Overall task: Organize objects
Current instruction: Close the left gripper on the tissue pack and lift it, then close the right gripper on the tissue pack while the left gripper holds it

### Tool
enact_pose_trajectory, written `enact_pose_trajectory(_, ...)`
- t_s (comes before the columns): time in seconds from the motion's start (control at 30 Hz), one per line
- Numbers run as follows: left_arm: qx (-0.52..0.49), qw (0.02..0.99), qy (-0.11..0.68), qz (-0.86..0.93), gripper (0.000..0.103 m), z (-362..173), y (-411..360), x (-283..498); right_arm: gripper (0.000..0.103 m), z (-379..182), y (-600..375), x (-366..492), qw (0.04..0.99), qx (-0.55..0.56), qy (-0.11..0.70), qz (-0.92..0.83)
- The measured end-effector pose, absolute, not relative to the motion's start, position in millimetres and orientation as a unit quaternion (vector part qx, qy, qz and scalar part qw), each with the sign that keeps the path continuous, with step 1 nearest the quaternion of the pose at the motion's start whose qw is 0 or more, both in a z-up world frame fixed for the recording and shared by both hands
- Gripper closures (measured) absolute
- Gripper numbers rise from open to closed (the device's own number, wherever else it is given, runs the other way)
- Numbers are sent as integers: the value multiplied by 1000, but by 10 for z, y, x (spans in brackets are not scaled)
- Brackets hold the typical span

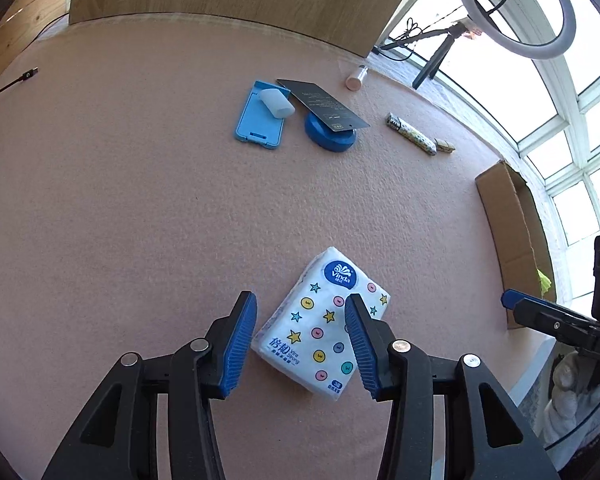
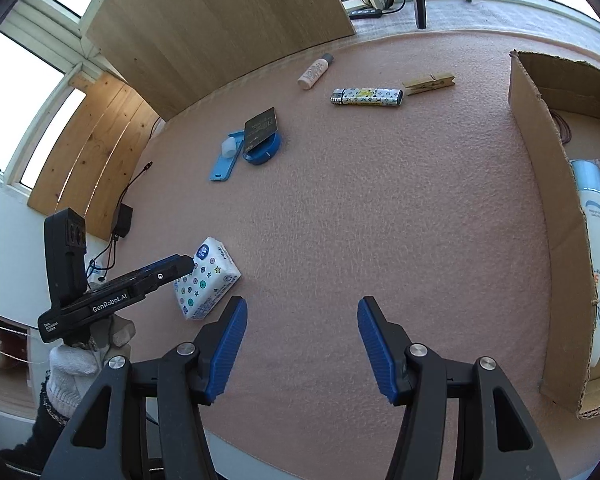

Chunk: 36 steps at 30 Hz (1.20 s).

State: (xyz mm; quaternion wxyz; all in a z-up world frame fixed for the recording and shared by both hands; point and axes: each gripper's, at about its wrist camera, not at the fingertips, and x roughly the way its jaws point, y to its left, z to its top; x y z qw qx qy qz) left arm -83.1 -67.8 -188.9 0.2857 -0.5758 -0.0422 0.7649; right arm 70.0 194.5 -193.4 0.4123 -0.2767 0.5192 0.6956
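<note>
One tissue pack (image 1: 324,322) lies flat on the pink mat (image 1: 140,220), long axis running diagonally, logo end pointing away toward the far clutter: one lighter (image 2: 366,97), one clothespin (image 2: 429,81), one little bottle (image 2: 315,71). The left gripper (image 1: 300,312) hangs over the pack with jaws apart, not touching it, and the right gripper (image 2: 302,322) is open over bare mat. Only the right wrist view looks inside the cardboard box (image 2: 540,160), where bottles are lying.

Strong daylight floods in through the windows (image 1: 572,92), which are blown out to white. The bench (image 2: 340,208) is evenly bright and sharp, with soft shadows. Fisheye bending curves every edge; the dark corners are perhaps slightly blurred.
</note>
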Motion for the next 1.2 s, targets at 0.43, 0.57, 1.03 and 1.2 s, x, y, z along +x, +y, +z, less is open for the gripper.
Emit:
enact_pose_trajectory(0.43, -575, 316, -27, 754, 54, -1929, -344, -535, 49, -2087, 2107, 344, 371, -280, 536, 704)
enact_pose_trajectory(0.57, -568, 331, 17, 753, 50, -1883, -231, -438, 49, -2162, 2186, 154, 353, -290, 537, 709)
enact_pose_trajectory(1.03, -576, 334, 28, 745, 47, -1891, -216, -431, 54, -2327, 2291, -156, 310, -318, 544, 711)
enact_pose_trajectory(1.2, -575, 336, 31, 746, 47, -1881, -187, -409, 66, -2366, 2262, -208, 300, -327, 546, 711)
